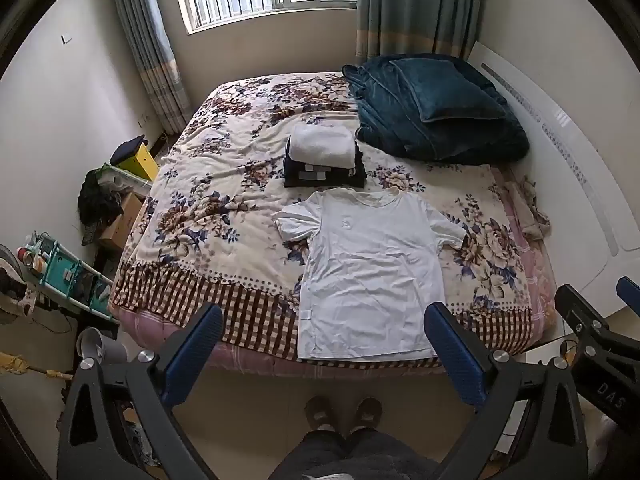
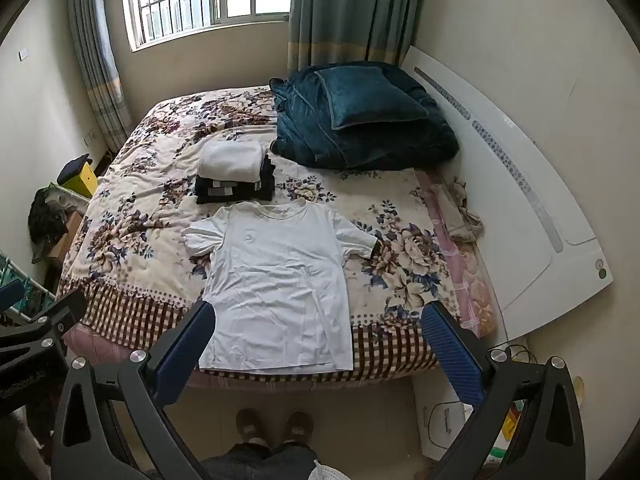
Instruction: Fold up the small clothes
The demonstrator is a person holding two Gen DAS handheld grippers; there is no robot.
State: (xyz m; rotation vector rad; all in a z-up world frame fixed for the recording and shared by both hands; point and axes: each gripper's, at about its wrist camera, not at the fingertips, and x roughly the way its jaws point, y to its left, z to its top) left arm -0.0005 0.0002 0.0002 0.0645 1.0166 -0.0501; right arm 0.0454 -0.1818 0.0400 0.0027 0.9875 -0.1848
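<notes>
A white T-shirt [image 1: 372,272] [image 2: 276,280] lies flat and spread out on the flowered bed cover [image 1: 208,184] [image 2: 132,200], its hem at the near bed edge and its collar toward the window. Behind the collar sits a stack of folded clothes [image 1: 324,158] [image 2: 234,178], dark pieces under a white one. My left gripper [image 1: 324,316] hovers open above the near bed edge, left of the shirt's hem, holding nothing. My right gripper [image 2: 320,316] is open too, above the shirt's lower right corner, clear of the cloth.
A bundled teal blanket with a pillow [image 1: 436,108] [image 2: 360,116] fills the far right of the bed. A white headboard [image 2: 520,184] runs along the right side. Boxes and a rack [image 1: 72,276] crowd the floor at left. The person's feet [image 1: 344,412] stand before the bed.
</notes>
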